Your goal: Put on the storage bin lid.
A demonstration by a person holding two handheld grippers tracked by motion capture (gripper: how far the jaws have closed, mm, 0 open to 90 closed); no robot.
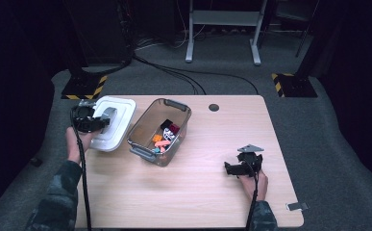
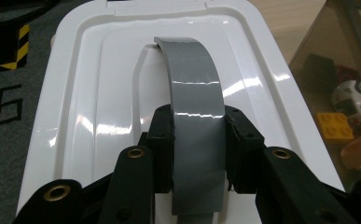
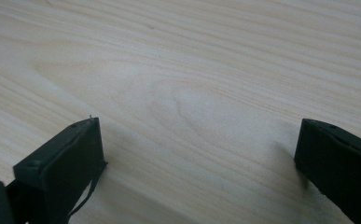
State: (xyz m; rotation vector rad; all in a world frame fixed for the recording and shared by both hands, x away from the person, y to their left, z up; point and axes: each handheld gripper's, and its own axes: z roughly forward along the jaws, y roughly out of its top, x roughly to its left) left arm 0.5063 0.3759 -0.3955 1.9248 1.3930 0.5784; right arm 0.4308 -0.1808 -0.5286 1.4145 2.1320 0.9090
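The left hand-held gripper (image 1: 102,121) grips the white lid's (image 1: 118,126) grey handle (image 1: 109,115) beside the clear bin (image 1: 147,126).

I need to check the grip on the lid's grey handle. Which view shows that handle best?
The left gripper view: the grey handle fills the middle, arching off the white lid, pinched between the left claw pads. The high view shows it small, half hidden. The right gripper view faces bare table.
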